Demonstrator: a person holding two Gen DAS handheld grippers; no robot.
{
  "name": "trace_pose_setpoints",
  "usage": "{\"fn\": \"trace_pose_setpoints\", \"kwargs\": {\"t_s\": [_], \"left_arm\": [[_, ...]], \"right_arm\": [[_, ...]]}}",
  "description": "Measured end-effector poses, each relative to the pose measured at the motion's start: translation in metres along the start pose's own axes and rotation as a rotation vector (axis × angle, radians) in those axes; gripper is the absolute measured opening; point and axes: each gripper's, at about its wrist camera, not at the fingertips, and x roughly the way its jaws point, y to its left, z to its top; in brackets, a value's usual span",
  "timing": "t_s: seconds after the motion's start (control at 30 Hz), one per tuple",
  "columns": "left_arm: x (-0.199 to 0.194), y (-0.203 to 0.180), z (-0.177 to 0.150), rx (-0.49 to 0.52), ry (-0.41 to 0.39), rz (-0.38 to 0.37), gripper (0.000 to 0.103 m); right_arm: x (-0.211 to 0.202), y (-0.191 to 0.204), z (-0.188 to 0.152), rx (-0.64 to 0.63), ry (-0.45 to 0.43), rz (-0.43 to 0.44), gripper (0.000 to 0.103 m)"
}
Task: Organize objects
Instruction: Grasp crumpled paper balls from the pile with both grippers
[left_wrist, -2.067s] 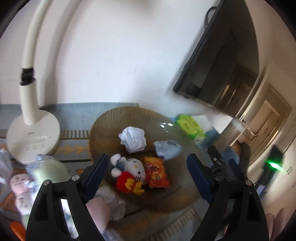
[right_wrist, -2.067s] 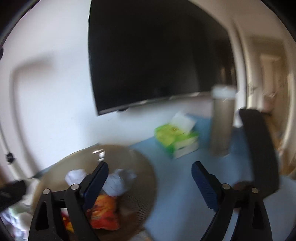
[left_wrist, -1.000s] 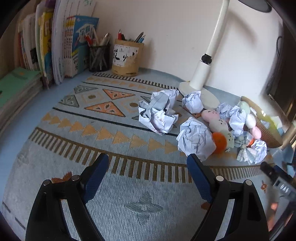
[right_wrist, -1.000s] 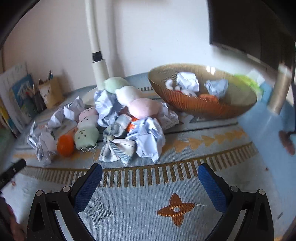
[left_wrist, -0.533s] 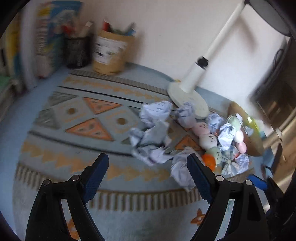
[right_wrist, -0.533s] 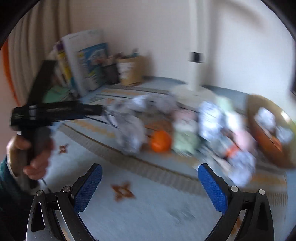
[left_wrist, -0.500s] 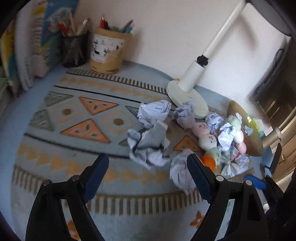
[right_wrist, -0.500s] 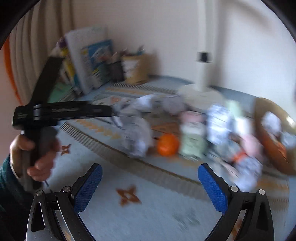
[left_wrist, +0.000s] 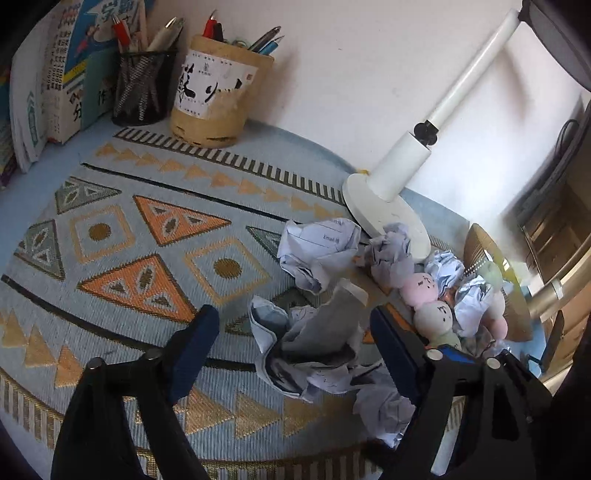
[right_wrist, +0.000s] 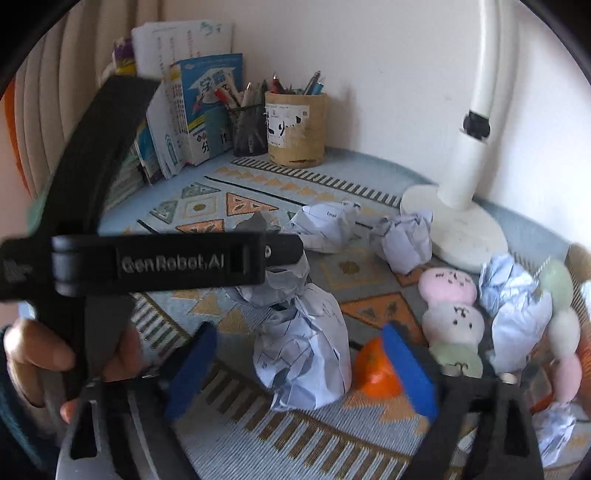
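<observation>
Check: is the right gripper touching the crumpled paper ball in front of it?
Apart. In the right wrist view the closing right gripper has the crumpled paper ball between its fingers, but patterned mat shows in the gap on the left side; neither pad presses it.

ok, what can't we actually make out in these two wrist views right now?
- Bowl: left wrist view shows only its rim; contents hidden behind plush toys.
- Orange ball: right wrist view, partly covered by a blue pad of the right gripper; out of sight in the left wrist view.
- Left gripper: jaws closing around a crumpled paper; pad contact is unclear.
- Lamp: head cut off by the top edge.
</observation>
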Motion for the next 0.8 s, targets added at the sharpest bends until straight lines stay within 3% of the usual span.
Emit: {"fn": "trace_pose_setpoints", "kwargs": {"t_s": [0.03, 0.1, 0.13, 0.23, 0.37, 0.53, 0.6, 0.8], "left_arm": [[0.003, -0.001, 0.000, 0.004, 0.013, -0.011, 0.065], [0.002, -0.005, -0.001, 0.037, 0.011, -0.043, 0.051], [0.000, -0.007, -0.002, 0.054, -0.003, -0.029, 0.049], [-0.009, -0.010, -0.004, 0.079, -0.064, 0.010, 0.045], [-0.034, -0.005, -0.003, 0.043, -0.100, 0.000, 0.045], [-0.082, -0.027, -0.011, 0.052, -0.172, -0.066, 0.045], [-0.087, -0.040, -0.024, 0.064, -0.173, -0.087, 0.045], [-0.055, -0.071, -0.071, 0.110, -0.123, -0.033, 0.045]], "right_arm": [[0.002, 0.003, 0.000, -0.018, -0.004, -0.019, 0.062], [0.005, 0.013, -0.004, -0.066, -0.009, -0.056, 0.049], [0.007, 0.014, -0.007, -0.079, -0.001, -0.062, 0.047], [0.006, 0.020, -0.008, -0.107, -0.019, -0.102, 0.044], [-0.007, 0.012, -0.008, -0.063, -0.024, -0.061, 0.044], [-0.088, -0.022, -0.020, 0.064, -0.140, 0.012, 0.045], [-0.114, -0.047, -0.040, 0.159, -0.156, 0.049, 0.045], [-0.109, -0.080, -0.093, 0.295, -0.056, 0.080, 0.046]]}}
